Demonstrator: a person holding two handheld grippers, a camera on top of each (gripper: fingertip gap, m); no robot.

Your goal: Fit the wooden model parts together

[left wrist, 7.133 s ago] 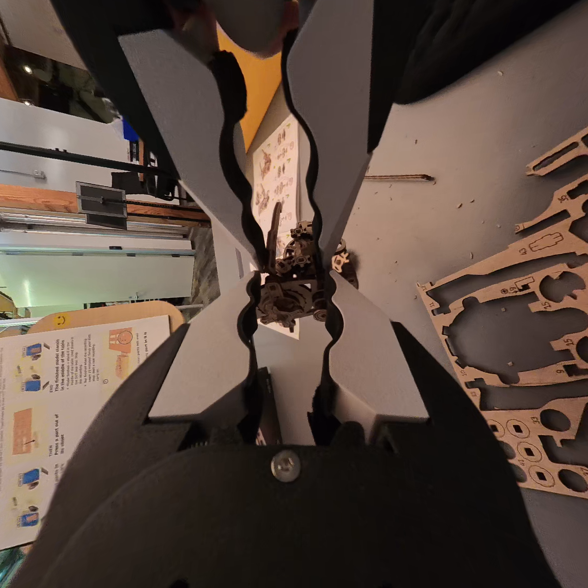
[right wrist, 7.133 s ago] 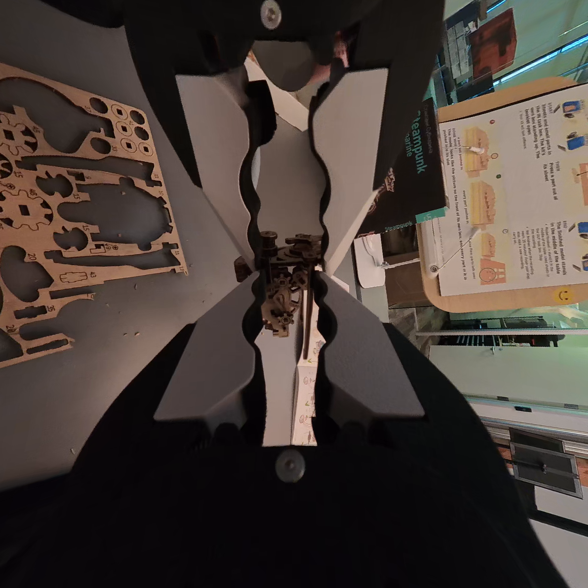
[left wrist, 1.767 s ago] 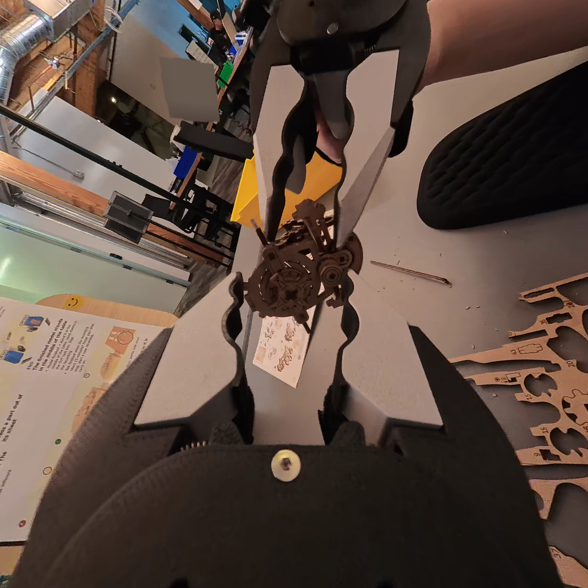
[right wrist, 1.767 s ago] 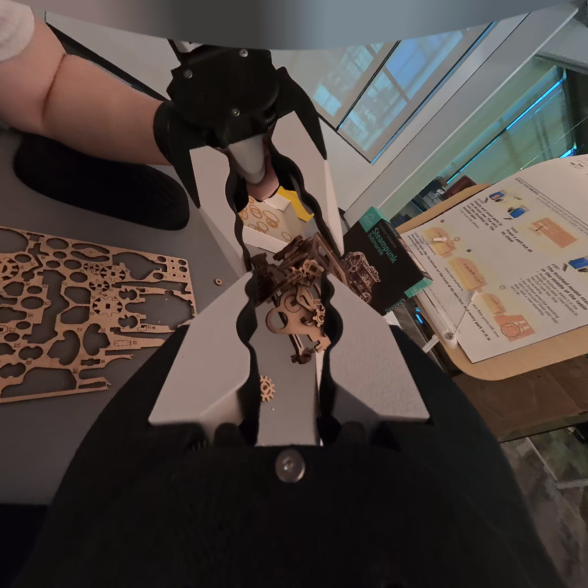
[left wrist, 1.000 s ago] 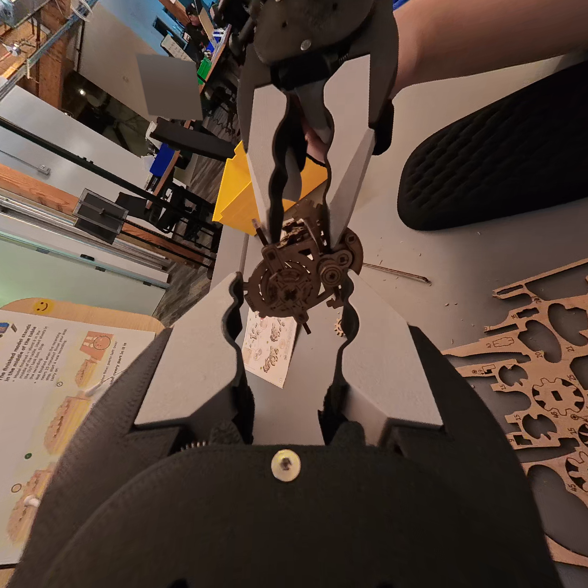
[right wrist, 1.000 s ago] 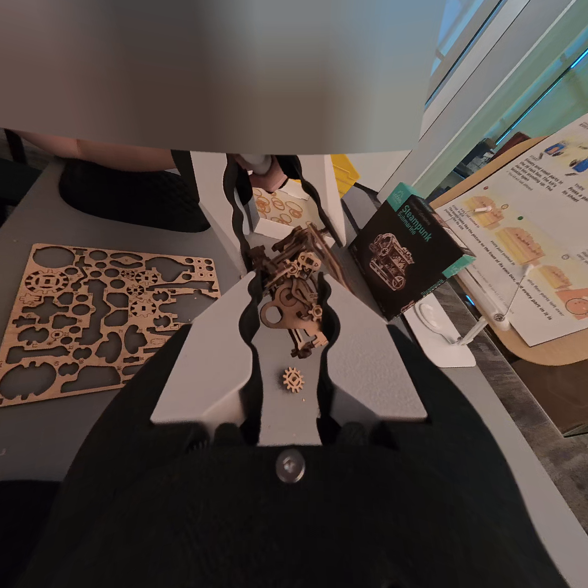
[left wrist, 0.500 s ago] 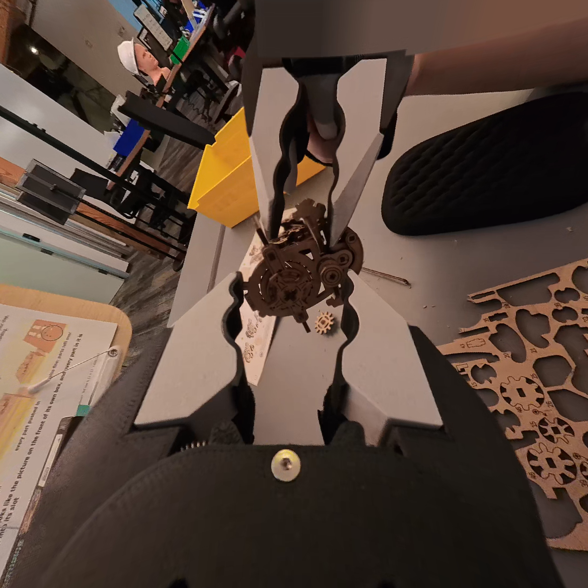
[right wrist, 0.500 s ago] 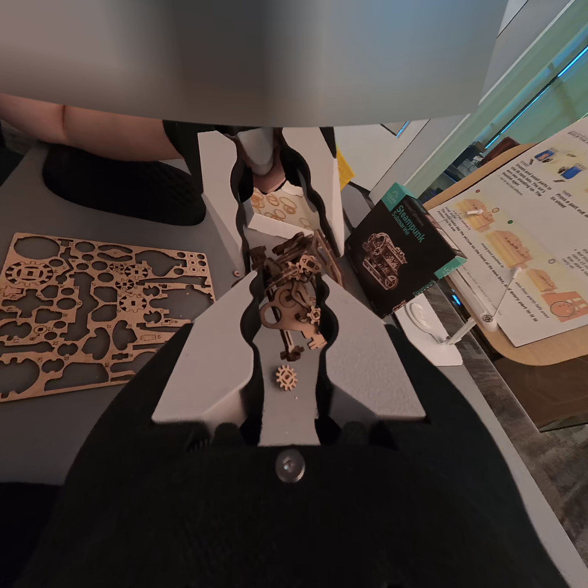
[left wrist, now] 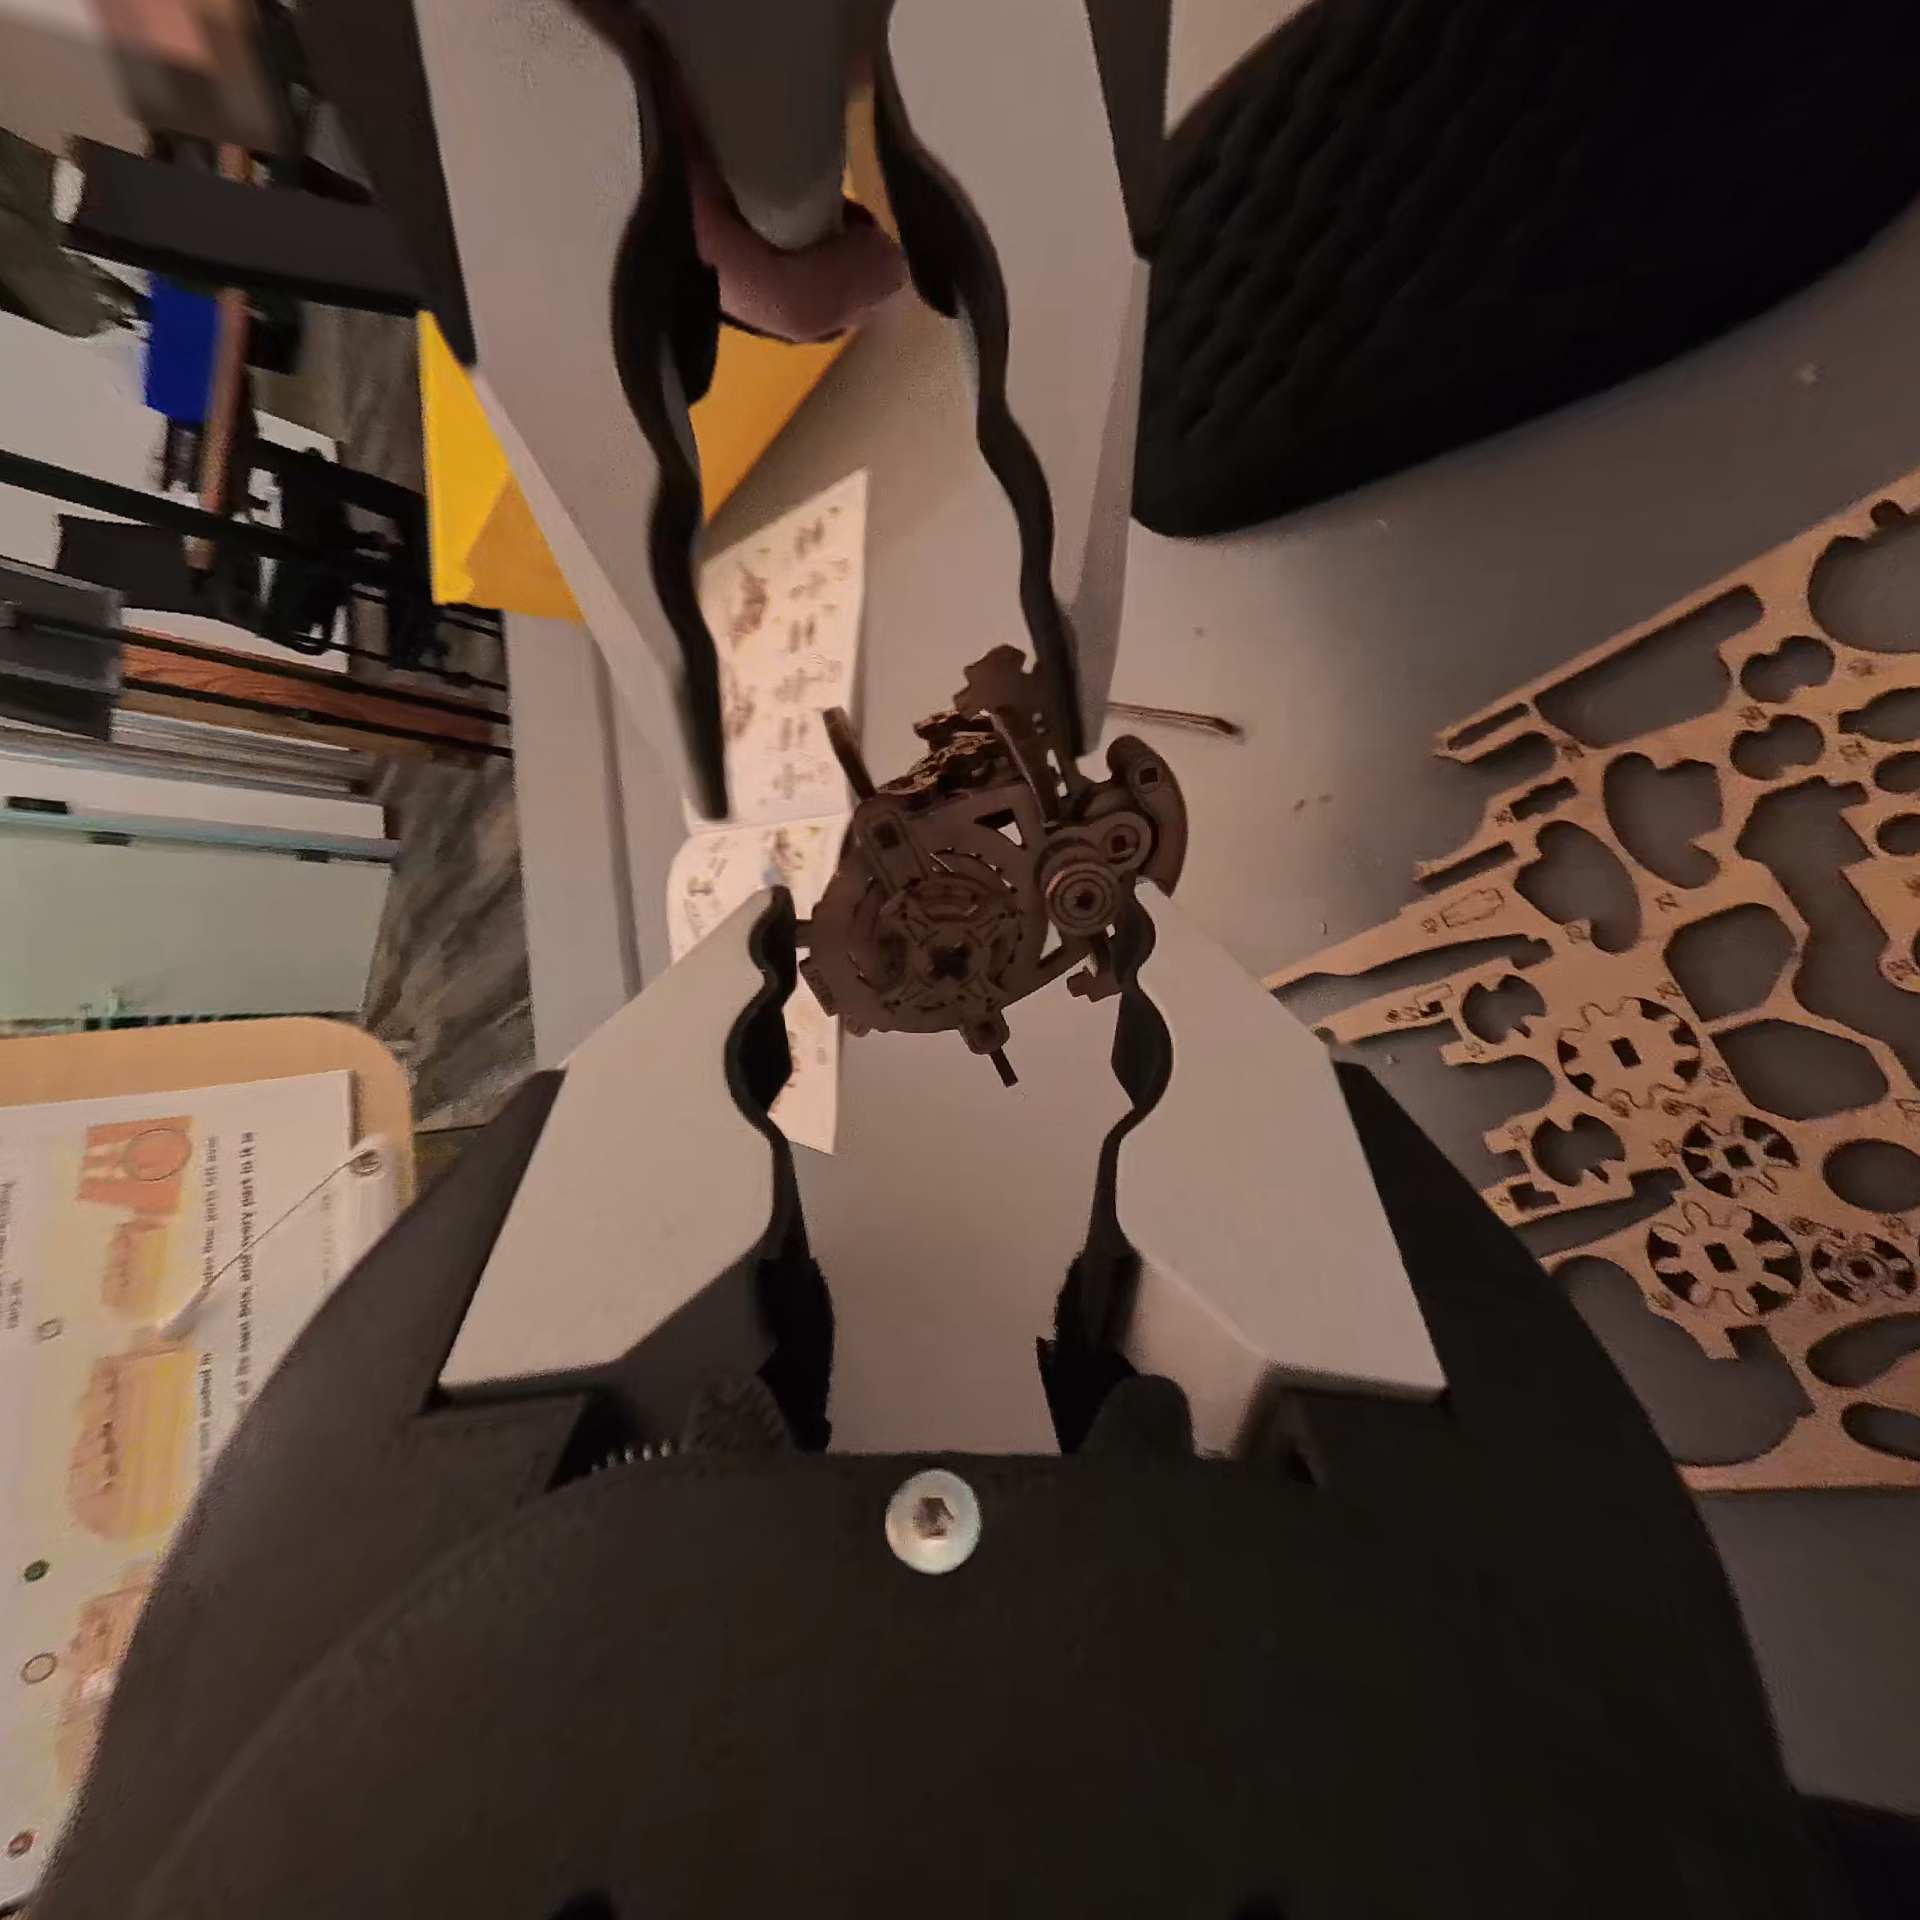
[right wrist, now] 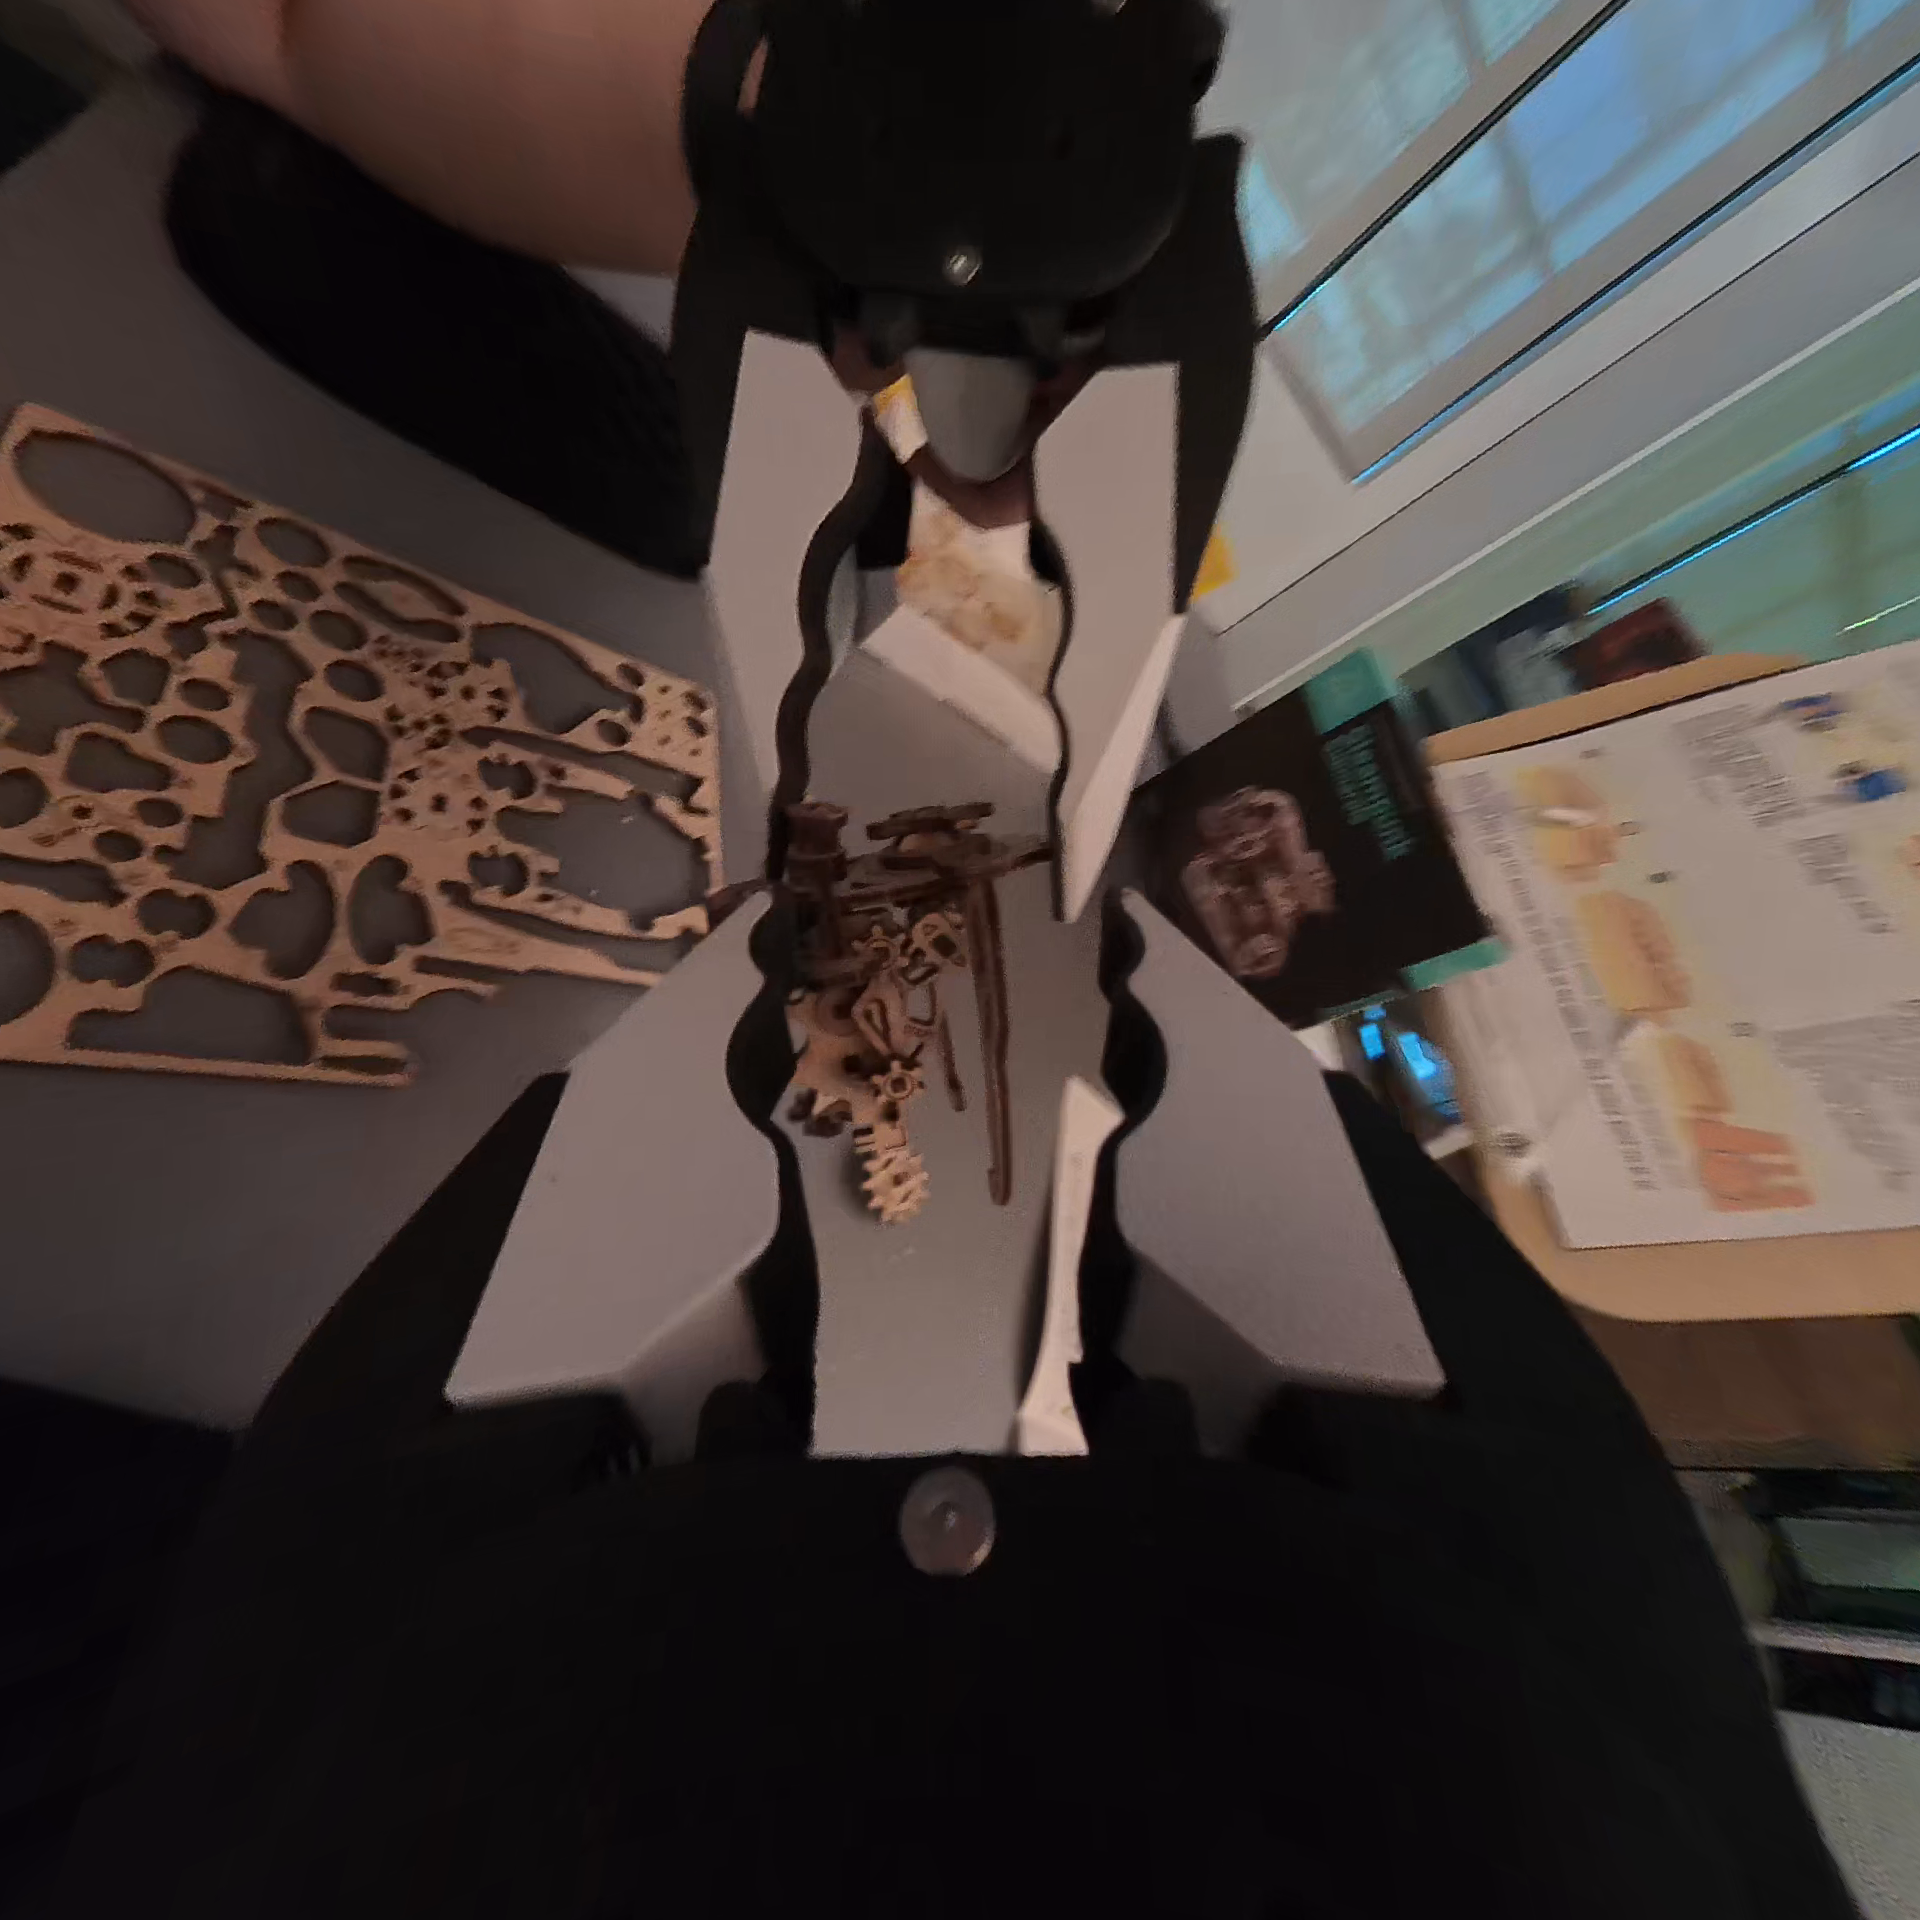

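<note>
Dark wood model (left wrist: 987, 894) is mostly built: gears, discs and frame are already fitted. In the left wrist view it hangs above the bench (left wrist: 1299, 623), clamped between the tips of the left gripper (left wrist: 958, 916). The right gripper (left wrist: 890, 769) comes in from the top with its jaws wide, one tip against the model and the other clear of it. Half a second ago those jaws were pinched narrow on the model, so I read that as a release. The part sheet (left wrist: 1351, 1003) keeps several gears unpunched, so there's work left. In the right wrist view my own jaws are spread, with the model against one pad only. The loose gear (right wrist: 891, 1184) lies on the bench below, unfitted, in about the same place as before. This view is blurrier and more tilted than the last frame.
</note>
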